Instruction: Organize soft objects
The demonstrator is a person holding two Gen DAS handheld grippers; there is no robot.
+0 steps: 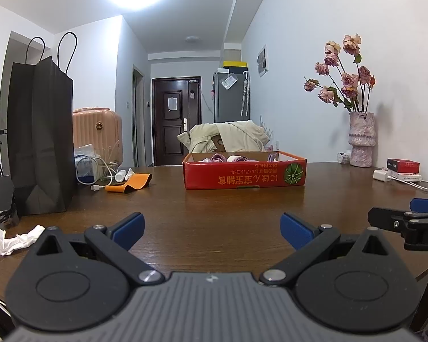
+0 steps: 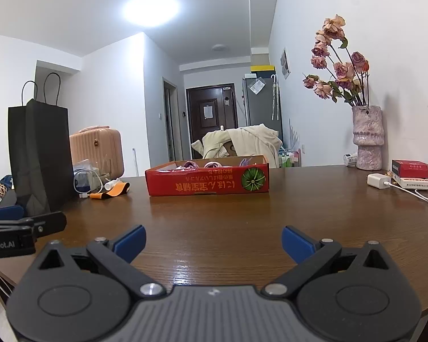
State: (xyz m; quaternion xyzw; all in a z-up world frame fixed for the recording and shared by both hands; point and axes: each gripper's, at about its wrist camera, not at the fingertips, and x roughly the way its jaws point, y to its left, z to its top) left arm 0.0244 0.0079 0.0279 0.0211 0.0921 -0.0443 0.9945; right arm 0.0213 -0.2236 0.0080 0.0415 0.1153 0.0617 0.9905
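left gripper [image 1: 212, 232] and right gripper [image 2: 213, 243] at frame bottom, jaws wide, empty. red box [image 1: 244, 172] at centre table [image 1: 214, 213] holds pink soft things [image 1: 236, 158]. black bag [image 1: 41, 139] left, vase [image 1: 361, 139] right.

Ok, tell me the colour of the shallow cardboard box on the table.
The box is red, with a green melon picture; clearest in the right wrist view.

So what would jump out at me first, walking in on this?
Probably the red cardboard box in the middle of the brown table, with pinkish soft things peeking over its rim. Then the tall black paper bag at the left and the vase of faded roses by the right wall.
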